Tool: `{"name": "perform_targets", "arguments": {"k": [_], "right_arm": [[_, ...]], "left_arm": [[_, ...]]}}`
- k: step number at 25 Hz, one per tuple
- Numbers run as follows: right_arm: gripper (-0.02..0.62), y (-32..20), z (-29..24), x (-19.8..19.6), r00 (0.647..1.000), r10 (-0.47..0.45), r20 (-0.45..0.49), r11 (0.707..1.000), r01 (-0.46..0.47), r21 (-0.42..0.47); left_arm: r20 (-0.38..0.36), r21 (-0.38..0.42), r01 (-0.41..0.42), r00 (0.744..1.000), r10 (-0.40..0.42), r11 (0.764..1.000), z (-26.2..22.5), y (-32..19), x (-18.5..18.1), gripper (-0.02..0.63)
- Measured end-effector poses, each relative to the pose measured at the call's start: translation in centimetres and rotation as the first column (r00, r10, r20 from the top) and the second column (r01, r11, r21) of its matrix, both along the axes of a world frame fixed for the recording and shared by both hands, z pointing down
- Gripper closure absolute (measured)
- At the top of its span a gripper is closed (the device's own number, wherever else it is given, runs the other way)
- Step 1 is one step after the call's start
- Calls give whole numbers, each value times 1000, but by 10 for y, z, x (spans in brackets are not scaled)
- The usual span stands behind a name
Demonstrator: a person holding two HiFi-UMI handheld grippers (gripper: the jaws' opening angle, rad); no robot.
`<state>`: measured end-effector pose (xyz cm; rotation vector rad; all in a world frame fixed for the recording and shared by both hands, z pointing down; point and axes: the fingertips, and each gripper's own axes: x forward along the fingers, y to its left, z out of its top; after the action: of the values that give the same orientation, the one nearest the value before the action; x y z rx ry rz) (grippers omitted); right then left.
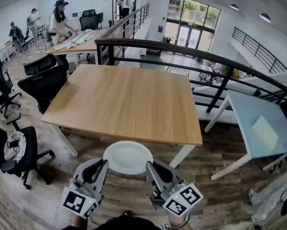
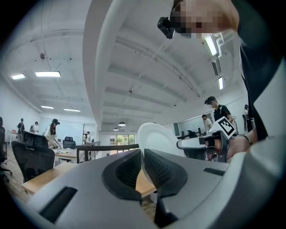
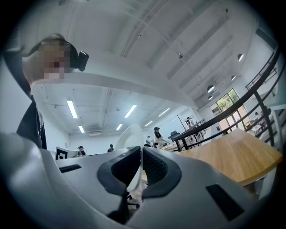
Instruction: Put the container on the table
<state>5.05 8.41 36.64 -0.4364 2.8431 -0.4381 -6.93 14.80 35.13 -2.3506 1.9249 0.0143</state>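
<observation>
The container point(image 1: 128, 157), a round, shallow white dish, hangs level in the air just at the near edge of the wooden table point(image 1: 127, 101), its far rim meeting that edge in the head view and no part of it resting on the tabletop. It is carried by its rim from two sides. The left gripper point(image 1: 104, 164) has its jaws nearly together, with the ribbed pads pinching the thin rim on the dish's left side. The right gripper point(image 1: 149, 164) is closed the same way on the opposite side, and the white rim runs down between its pads. Both grippers sit on the near side of the table, in front of its edge, each with its marker cube towards the person. Below them, on the near side of the table, is a floor point(image 1: 36, 203) of wood planks. Left of the table stand black office chairs point(image 1: 47, 83). Beyond its far edge and along its right side runs a black railing point(image 1: 219, 61), and a pale table point(image 1: 258, 126) stands to the right of the wooden one. Past the far left corner, people point(image 1: 60, 21) gather at another desk point(image 1: 83, 42).
</observation>
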Motion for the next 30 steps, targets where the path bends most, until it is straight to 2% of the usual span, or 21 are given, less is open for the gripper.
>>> {"name": "perform_targets", "arguments": {"k": [9, 20, 25, 30], "right_arm": [[571, -5, 0, -13, 998, 63, -12, 998, -63, 14], [571, -4, 7, -16, 993, 113, -41, 994, -112, 13], [571, -11, 9, -19, 993, 107, -42, 994, -107, 9], [571, -22, 8, -34, 998, 61, -28, 998, -61, 8]], "left_arm": [[7, 12, -54, 999, 53, 998, 0, -10, -15, 571], [-23, 22, -94, 995, 95, 995, 10, -17, -21, 571], [-22, 16, -88, 996, 88, 996, 12, -20, -24, 571], [-7, 14, -41, 999, 41, 999, 9, -25, -35, 571]]}}
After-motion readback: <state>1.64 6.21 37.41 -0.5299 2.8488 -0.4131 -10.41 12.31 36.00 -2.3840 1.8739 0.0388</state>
